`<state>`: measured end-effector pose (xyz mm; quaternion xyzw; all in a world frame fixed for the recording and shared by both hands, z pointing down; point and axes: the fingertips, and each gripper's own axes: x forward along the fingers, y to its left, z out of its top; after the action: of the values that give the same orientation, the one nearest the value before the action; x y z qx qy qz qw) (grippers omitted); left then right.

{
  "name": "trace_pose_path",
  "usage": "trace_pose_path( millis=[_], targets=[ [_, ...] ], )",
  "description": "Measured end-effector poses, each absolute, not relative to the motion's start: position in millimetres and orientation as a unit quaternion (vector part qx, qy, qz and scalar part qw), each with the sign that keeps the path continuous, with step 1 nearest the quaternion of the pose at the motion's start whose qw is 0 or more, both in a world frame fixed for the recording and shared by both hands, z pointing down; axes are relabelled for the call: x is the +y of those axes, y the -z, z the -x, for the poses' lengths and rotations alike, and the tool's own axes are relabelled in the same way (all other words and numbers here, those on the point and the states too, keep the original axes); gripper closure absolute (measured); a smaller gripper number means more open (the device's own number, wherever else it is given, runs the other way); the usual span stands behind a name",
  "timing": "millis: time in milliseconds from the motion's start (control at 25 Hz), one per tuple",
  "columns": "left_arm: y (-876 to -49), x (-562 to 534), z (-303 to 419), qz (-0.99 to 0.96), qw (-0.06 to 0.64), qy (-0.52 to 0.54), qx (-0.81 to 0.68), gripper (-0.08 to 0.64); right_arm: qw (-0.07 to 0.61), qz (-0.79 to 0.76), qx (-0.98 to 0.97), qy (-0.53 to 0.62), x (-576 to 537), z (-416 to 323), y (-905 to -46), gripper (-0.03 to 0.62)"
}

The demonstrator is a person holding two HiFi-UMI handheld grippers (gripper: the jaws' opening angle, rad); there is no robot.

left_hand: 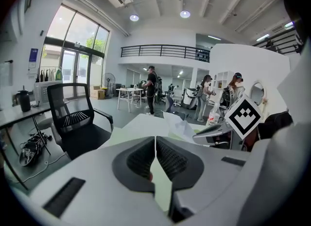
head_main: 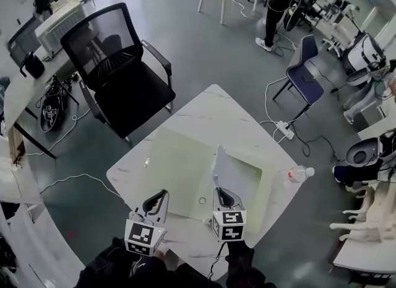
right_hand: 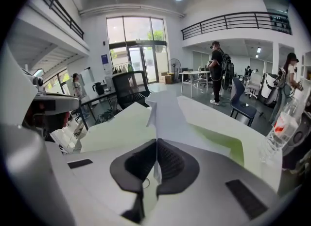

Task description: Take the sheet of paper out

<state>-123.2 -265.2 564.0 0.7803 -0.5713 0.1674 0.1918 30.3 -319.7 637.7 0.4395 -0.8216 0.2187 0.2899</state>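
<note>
A white sheet of paper [head_main: 223,166] stands up from a pale green folder [head_main: 179,163] lying on the white marble table [head_main: 210,104]. My right gripper [head_main: 221,192] is shut on the sheet's near edge; in the right gripper view the paper [right_hand: 165,111] runs up between the closed jaws of that gripper [right_hand: 156,147]. My left gripper [head_main: 163,192] hovers over the folder's near left edge. In the left gripper view the jaws of the left gripper [left_hand: 155,147] are closed, with what looks like the folder's thin green cover [left_hand: 163,193] caught between them. That cover [right_hand: 116,128] looks lifted on the left.
A clear plastic bottle [head_main: 300,173] lies at the table's right edge. A small ring [head_main: 202,200] sits near the folder's front edge. A black office chair [head_main: 124,76] stands beyond the table's far left side, a blue chair [head_main: 306,70] to the far right. A person [head_main: 275,2] stands in the background.
</note>
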Motion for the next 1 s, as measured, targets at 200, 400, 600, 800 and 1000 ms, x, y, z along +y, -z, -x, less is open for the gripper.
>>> trace_pose_path(
  millis=[200, 400, 600, 800, 1000],
  targets=[
    [-525, -249, 125, -0.793, 0.161, -0.151, -0.568, 0.531, 0.259, -0.46, -0.828, -0.188, -305, -30, -587, 0.574],
    [-493, -227, 125, -0.805, 0.135, -0.134, -0.562, 0.531, 0.232, -0.482, -0.829, -0.165, -283, -32, -545, 0.574],
    [-464, -205, 124, -0.817, 0.114, -0.118, -0.553, 0.531, 0.205, -0.502, -0.829, -0.136, -259, -36, -505, 0.574],
    [-439, -184, 122, -0.828, 0.094, -0.108, -0.543, 0.531, 0.179, -0.52, -0.827, -0.117, -230, -39, -470, 0.574],
    [-426, -154, 107, -0.838, 0.08, -0.103, -0.53, 0.531, 0.157, -0.534, -0.824, -0.102, -189, -51, -447, 0.574]
  ],
)
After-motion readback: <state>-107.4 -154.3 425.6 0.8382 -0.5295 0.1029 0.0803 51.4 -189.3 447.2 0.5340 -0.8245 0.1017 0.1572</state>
